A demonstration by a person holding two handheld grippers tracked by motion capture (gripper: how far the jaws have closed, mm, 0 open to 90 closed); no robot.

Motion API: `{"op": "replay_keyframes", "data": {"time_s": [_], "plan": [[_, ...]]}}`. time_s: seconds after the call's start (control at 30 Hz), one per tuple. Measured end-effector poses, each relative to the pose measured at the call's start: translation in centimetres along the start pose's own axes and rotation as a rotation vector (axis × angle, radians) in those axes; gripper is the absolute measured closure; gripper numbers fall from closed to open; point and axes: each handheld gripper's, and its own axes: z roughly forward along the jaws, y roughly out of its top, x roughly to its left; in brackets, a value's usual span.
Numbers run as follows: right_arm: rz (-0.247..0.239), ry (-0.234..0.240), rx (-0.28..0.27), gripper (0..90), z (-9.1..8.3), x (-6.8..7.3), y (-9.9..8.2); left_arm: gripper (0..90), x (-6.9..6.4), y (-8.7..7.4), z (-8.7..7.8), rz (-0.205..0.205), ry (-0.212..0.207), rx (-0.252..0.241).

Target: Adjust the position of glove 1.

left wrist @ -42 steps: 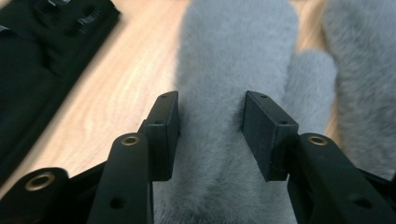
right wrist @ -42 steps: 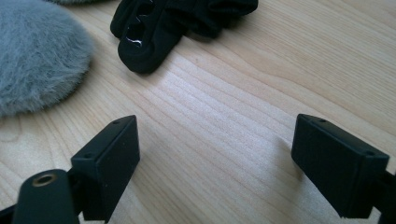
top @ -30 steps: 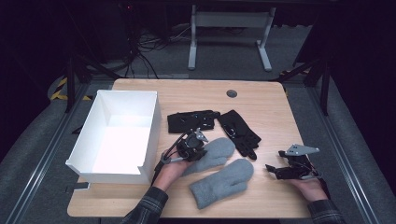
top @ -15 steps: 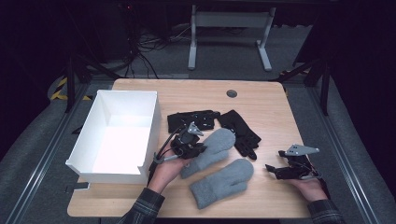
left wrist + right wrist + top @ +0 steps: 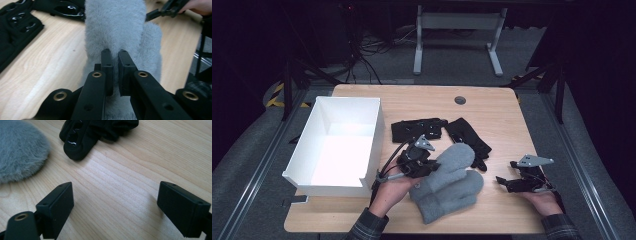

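Note:
Two fluffy grey mittens lie at the table's front middle. My left gripper (image 5: pixel 431 167) is shut on the cuff end of the upper grey mitten (image 5: pixel 455 158), which hangs raised over the lower grey mitten (image 5: pixel 451 196). In the left gripper view the jaws (image 5: pixel 115 53) pinch grey mitten fleece (image 5: pixel 115 27). My right gripper (image 5: pixel 505 183) rests open near the front right edge; in the right gripper view it (image 5: pixel 117 202) has bare wood between its pads. Two black gloves (image 5: pixel 418 129) (image 5: pixel 470 141) lie just behind the mittens.
A white open box (image 5: pixel 373 145) stands at the table's left, close to my left hand. The wooden table (image 5: pixel 422 100) has a round cable hole (image 5: pixel 460 100) at the back. A black glove's fingertips (image 5: pixel 92 132) and a mitten's edge (image 5: pixel 20 152) lie ahead of the right gripper.
My left gripper has risen with the grey mitten's cuff, pulling that mitten up and over the lower one. The right gripper has stayed in place.

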Motion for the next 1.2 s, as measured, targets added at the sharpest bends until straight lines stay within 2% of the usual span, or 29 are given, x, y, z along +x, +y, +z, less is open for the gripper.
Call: {"op": "replay_keyframes", "data": {"time_s": [0.33,0.47,0.63,0.9,1.07,1.2], "plan": [[0.002,-0.001,0.001,14.0,0.0,0.0,0.0,85.5,-2.9,0.3,1.3,-0.008,-0.017,0.045],[0.002,-0.001,0.001,14.0,0.0,0.0,0.0,85.5,-3.5,0.2,2.2,-0.017,-0.021,0.062],[0.002,-0.001,0.001,14.0,0.0,0.0,0.0,85.4,-3.8,-0.1,3.5,-0.017,-0.040,0.093],[0.000,-0.001,0.002,14.0,0.0,0.0,0.0,85.3,-4.3,-0.6,5.3,-0.004,-0.038,0.135],[0.002,-0.001,0.001,13.9,0.0,0.0,0.0,84.9,-4.4,-1.2,6.7,0.015,-0.005,0.173],[0.002,0.000,0.001,13.8,0.0,0.0,0.0,82.6,-4.3,-1.3,6.6,0.034,-0.008,0.160]]}}
